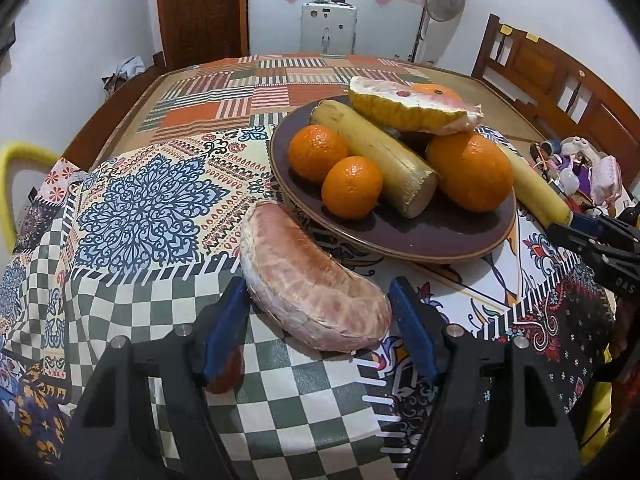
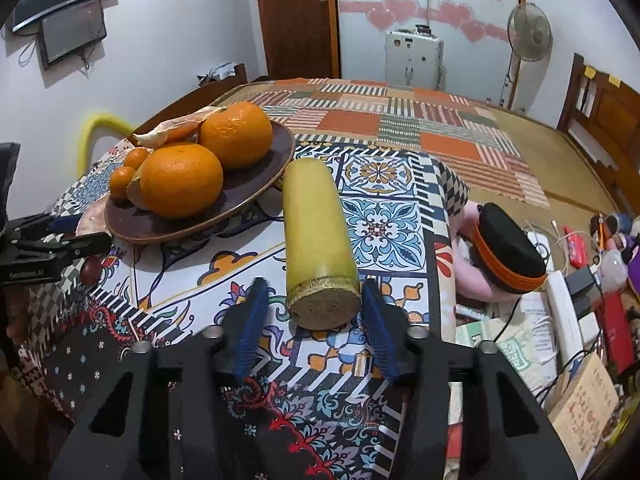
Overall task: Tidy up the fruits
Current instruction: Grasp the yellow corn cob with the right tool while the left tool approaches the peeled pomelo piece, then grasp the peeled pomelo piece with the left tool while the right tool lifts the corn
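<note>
Oranges [image 1: 470, 170] already fill the plate [image 1: 420, 236]; pomelo wedge [image 1: 312, 280] and cane stick [image 2: 316, 240] remain on the bench, each between released fingers.

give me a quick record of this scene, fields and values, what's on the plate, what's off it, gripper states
surface: patterned tablecloth
plate: dark, holding four oranges, one sugarcane piece, a pomelo chunk with rind
off plate, left side: peeled pomelo segment on the cloth
off plate, right side: second sugarcane piece on the cloth
left gripper: open, fingers on either side of the pomelo segment
right gripper: open, fingers flanking the cut end of the sugarcane piece
held: nothing yet
</note>
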The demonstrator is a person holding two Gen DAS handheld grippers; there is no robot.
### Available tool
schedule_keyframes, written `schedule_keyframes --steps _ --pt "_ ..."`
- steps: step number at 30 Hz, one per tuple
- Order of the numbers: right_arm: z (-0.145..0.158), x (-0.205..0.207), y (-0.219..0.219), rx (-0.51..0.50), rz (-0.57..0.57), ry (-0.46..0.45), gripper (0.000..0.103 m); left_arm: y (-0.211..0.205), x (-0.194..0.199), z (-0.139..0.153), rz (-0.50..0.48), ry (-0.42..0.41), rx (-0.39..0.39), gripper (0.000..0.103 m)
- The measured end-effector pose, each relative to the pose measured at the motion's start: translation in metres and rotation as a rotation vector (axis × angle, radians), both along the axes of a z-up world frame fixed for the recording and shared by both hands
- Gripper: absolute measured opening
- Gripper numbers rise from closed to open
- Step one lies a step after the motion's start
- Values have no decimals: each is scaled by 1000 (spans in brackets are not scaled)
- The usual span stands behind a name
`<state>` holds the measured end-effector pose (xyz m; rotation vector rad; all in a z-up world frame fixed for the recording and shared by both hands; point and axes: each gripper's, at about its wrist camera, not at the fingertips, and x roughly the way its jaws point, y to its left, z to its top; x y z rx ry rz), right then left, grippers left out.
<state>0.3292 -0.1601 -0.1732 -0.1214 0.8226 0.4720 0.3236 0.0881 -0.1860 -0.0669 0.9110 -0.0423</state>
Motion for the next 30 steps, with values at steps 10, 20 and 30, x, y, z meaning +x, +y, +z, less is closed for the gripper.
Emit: schedule_keyframes --steps 10,20,30 --pt "2 -14 1 -1 -4 -14 34 10 -12 10 -82 34 -20 69" --pt "6 -47 5 -23 17 -22 34 11 -52 30 -132 7 9 67" --pt "5 -64 9 -50 32 -18 34 8 -88 20 -204 27 61 66"
